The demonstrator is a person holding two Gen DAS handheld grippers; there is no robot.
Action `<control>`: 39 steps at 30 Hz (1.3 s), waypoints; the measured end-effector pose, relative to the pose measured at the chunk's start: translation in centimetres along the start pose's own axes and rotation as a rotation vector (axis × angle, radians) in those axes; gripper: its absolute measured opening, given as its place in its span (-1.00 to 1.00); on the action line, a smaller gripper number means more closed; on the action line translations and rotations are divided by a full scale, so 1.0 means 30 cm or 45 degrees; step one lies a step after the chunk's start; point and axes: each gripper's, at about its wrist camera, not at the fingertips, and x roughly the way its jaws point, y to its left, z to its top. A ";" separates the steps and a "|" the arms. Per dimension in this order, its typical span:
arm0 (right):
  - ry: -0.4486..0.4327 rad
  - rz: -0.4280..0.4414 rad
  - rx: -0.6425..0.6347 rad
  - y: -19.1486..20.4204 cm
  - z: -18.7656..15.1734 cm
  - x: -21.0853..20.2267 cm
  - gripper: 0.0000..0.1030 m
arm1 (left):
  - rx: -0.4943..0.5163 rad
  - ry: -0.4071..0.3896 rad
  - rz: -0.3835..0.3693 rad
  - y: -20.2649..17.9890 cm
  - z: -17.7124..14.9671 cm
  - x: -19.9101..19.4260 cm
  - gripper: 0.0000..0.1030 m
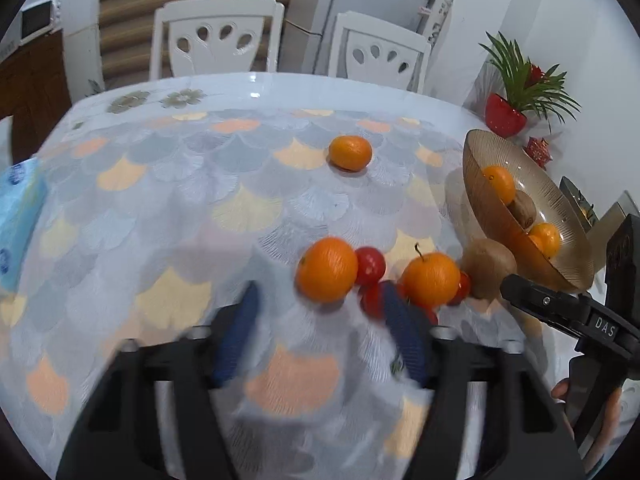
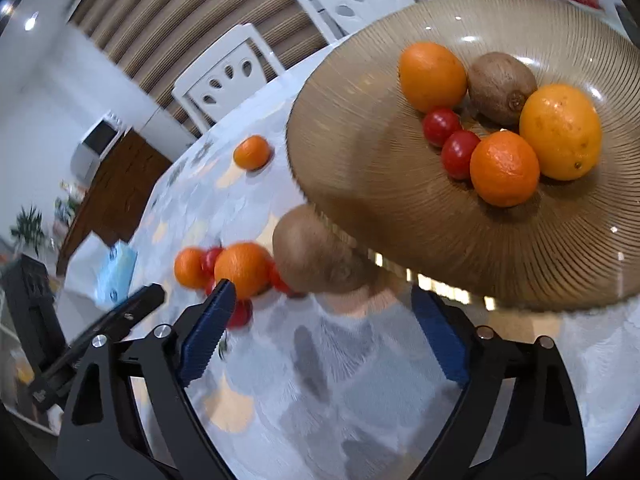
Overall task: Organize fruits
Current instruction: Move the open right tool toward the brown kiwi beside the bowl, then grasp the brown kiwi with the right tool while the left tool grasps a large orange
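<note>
An amber ribbed glass bowl (image 2: 360, 200) stands at the table's right and holds oranges (image 2: 505, 169), a kiwi (image 2: 502, 87) and two cherry tomatoes (image 2: 460, 154). A loose kiwi (image 2: 316, 256) lies by the bowl's rim, just ahead of my open right gripper (image 2: 324, 304), whose fingers do not touch it. In the left wrist view two oranges (image 1: 327, 270) (image 1: 431, 279), small tomatoes (image 1: 370, 266) and the same kiwi (image 1: 490, 268) cluster ahead of my open, empty left gripper (image 1: 320, 316). One more orange (image 1: 350, 153) sits alone farther back.
A blue tissue pack (image 1: 16, 208) lies at the table's left edge. Two white chairs (image 1: 218, 36) (image 1: 380, 52) stand behind the table. A red vase with a green plant (image 1: 506, 114) sits beyond the bowl (image 1: 480, 168). The right gripper's black body (image 1: 560, 308) reaches in from the right.
</note>
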 end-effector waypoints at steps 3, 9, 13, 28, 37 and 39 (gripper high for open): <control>-0.008 -0.012 0.043 -0.012 0.015 0.032 0.76 | 0.011 0.012 0.021 0.001 0.010 0.073 -0.05; -0.060 -0.050 -0.027 0.015 0.031 0.061 0.75 | -0.049 -0.019 -0.096 0.029 0.031 0.121 0.01; -0.056 -0.017 -0.036 0.011 0.031 0.071 0.32 | -0.090 -0.024 -0.157 0.052 0.043 0.142 -0.10; -0.053 0.051 -0.064 0.041 -0.018 0.010 0.22 | -0.131 -0.176 -0.163 0.057 0.014 0.011 -0.27; -0.126 0.203 -0.103 0.126 -0.021 -0.192 0.22 | -0.007 -0.377 -0.148 -0.126 0.059 -0.236 -0.27; -0.203 0.207 -0.116 0.128 -0.001 -0.271 0.22 | 0.034 -0.412 -0.154 -0.197 0.085 -0.276 -0.27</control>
